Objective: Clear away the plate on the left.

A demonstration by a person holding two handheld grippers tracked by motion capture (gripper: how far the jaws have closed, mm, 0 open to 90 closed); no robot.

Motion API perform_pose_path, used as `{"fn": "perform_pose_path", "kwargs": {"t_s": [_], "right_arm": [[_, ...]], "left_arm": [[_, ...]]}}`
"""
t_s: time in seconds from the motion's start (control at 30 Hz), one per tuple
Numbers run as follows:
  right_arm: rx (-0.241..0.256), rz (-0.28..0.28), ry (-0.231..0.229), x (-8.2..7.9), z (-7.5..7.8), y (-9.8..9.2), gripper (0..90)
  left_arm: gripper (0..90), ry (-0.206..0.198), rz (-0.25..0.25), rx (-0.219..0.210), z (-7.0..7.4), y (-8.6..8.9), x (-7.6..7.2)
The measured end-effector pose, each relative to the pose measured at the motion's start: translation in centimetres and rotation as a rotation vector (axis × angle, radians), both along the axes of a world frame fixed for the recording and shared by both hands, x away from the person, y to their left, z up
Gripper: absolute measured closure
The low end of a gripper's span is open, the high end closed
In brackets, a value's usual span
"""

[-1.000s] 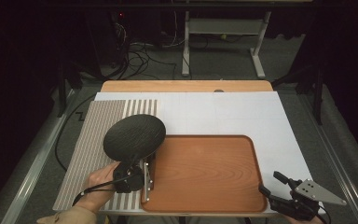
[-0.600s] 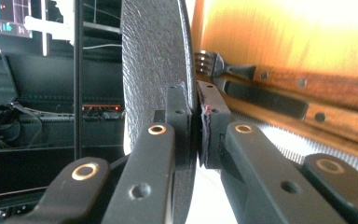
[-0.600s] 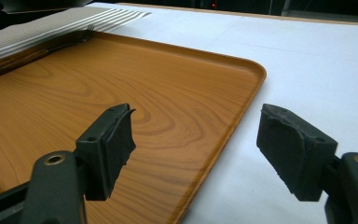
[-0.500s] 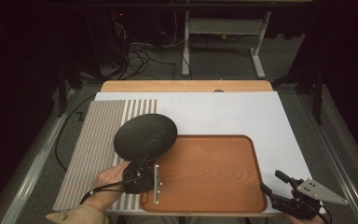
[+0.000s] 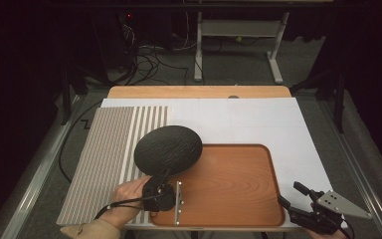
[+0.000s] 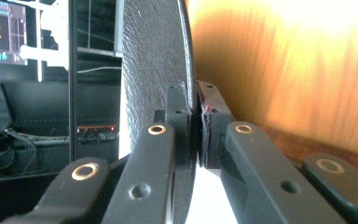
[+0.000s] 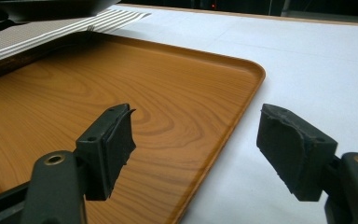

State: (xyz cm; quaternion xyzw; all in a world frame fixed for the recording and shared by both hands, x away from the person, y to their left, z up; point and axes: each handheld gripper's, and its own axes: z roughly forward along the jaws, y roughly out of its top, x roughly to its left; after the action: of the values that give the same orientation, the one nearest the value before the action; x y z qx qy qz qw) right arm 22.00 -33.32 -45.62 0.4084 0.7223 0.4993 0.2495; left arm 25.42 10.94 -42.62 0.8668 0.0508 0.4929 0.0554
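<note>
Spreading across most of the high view, the table (image 5: 258, 117) is carrying a white sheet, with a striped mat (image 5: 107, 159) lying along its left side and a wooden tray (image 5: 234, 186) sitting at the near middle. Next in size, the black plate (image 5: 168, 149) is hanging in the air, tilted, over the tray's far left corner and the inner edge of the striped mat, touching neither as far as the high view is showing. The left tongs (image 5: 163, 180) are gripping that plate at its near rim, held by the person's left hand (image 5: 127, 199) coming in from the bottom edge; in the left gripper view the plate (image 6: 156, 70) is standing edge-on between the two jaws, which are pressing against it from either side, with the orange wood of the tray glowing to the right. The right tongs (image 5: 292, 196) are waiting just off the tray's near right corner, over the white sheet, well apart from the plate. In the right gripper view the right tongs (image 7: 196, 144) are standing wide apart with nothing between them, one jaw hovering over the tray (image 7: 121, 88) and the other over the white sheet.
</note>
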Motion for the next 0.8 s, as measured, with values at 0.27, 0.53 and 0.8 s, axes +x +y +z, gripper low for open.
{"fn": "perform_pose_path", "kwargs": {"t_s": [0.27,0.53,0.8], "right_arm": [[0.001,0.000,0.000,0.0,0.0,0.0,27.3],[0.002,0.001,0.000,0.0,0.0,0.0,27.3],[0.003,0.003,0.001,0.0,0.0,0.0,27.3]], "left_arm": [[81.3,0.010,-0.037,-0.009,-0.2,-1.2,-0.4],[81.2,0.013,-0.080,-0.002,-0.5,-2.7,-1.0],[81.1,0.015,-0.112,0.021,-0.9,-3.8,-1.5]]}}
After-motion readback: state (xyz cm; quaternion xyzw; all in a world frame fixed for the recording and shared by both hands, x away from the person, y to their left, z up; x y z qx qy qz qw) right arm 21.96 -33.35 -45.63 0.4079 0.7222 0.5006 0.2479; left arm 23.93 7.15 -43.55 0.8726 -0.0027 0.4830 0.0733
